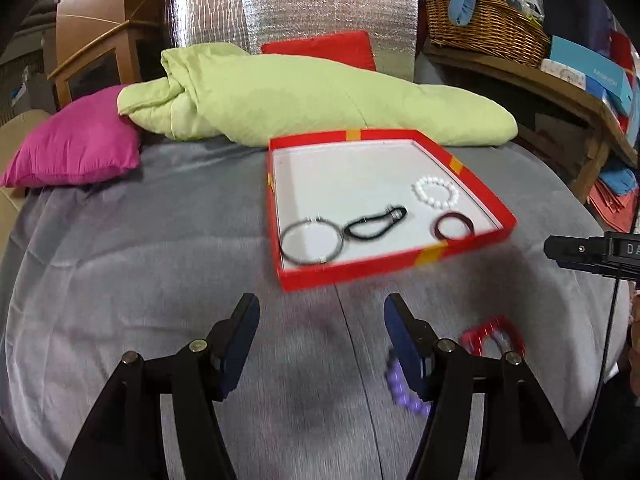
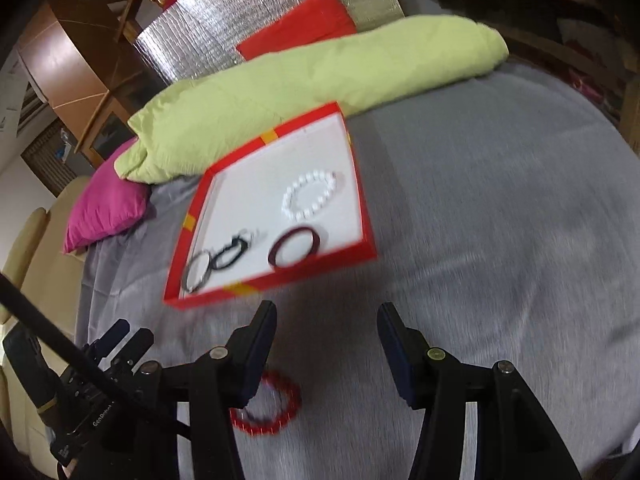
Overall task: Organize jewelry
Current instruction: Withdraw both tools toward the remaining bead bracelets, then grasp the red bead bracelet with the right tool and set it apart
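Black, angular arms with dark blue flat pads make up the left tool [image 1: 322,312] — its fingers stand wide apart over the grey bedspread [image 1: 140,280], gripping nothing. Just by its right finger lies a purple beaded bracelet [image 1: 400,390], partly hidden behind the pad, and beside that a red beaded bracelet [image 1: 494,334], both blurred, both on the soft, faintly ribbed fabric. The right tool [image 2: 326,320] is likewise spread wide and empty; the same red beads [image 2: 280,412] form a ring just behind its left finger.

Beyond the tools sits a shallow red cardboard box [image 1: 360,270] with yellow tape marks on its rim and a smooth white floor. Inside it, near the front wall: a thin dark metal bangle [image 1: 312,242], touching a black looped cord bracelet [image 1: 374,222], and apart from them a dark red, glossy bangle [image 1: 454,226]. Behind that one lies a white pearl bracelet [image 1: 434,192] of round beads.

Further back — a crumpled pale green quilt [image 1: 300,96], a magenta pillow [image 1: 80,144], a red cushion [image 1: 332,50] against crinkled silver foil [image 1: 280,8], and a woven wicker basket [image 1: 480,24] on a wooden shelf.
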The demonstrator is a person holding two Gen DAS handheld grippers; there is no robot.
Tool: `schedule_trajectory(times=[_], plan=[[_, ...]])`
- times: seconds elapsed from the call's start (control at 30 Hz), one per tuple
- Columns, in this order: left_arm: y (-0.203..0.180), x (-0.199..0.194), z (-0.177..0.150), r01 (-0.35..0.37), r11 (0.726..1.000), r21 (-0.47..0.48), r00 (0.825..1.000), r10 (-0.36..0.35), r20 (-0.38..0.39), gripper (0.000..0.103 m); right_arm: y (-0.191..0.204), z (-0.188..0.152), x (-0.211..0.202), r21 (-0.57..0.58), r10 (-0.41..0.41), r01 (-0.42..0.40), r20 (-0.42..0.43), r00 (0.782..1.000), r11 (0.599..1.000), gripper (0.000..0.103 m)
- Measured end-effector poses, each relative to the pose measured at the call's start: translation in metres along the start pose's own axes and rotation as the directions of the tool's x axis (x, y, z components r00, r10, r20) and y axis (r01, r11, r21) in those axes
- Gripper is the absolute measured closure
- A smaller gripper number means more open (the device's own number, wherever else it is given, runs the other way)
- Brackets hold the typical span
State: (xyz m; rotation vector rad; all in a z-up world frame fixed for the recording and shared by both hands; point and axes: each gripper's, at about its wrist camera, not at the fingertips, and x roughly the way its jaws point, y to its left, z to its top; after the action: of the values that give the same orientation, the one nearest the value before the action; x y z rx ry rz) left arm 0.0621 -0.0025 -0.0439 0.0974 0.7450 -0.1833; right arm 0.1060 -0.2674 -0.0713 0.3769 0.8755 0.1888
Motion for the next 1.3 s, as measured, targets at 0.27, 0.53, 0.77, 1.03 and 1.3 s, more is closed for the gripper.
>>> schedule_trajectory(times=[0.27, 0.53, 0.77, 1.03, 1.3], plan=[[-0.001, -0.007, -0.024, -0.007, 0.998, 0.058, 0.999, 0.010, -0.048, 0.037, 0.013, -0.032, 0.014, -0.088, 0.034, -0.046, -0.136, 0.990, 0.995, 0.063], [-0.005, -0.002, -0.024, 0.055, 0.997, 0.049, 0.996, -0.051, -0.074, 0.037, 0.030, -0.041, 0.040, -0.182, -0.027, -0.005, -0.176, 0.984, 0.983, 0.083], [-0.020, -0.006, -0.026, 0.150, 0.984, 0.096, 0.986, -0.143, -0.082, 0.037, 0.024, -0.034, 0.034, -0.223, -0.194, 0.179, -0.048, 0.980, 0.958, 0.092], [-0.047, 0.006, -0.033, 0.198, 0.968, 0.156, 0.974, -0.176, -0.143, 0.030, -0.016, -0.016, 0.027, -0.062, -0.252, 0.250, -0.027, 0.967, 0.966, 0.092], [-0.061, 0.025, -0.042, 0.139, 0.964, 0.225, 0.978, -0.097, -0.187, 0.030, -0.026, -0.014, 0.018, -0.002, -0.222, 0.223, -0.045, 0.974, 0.975, 0.092]])
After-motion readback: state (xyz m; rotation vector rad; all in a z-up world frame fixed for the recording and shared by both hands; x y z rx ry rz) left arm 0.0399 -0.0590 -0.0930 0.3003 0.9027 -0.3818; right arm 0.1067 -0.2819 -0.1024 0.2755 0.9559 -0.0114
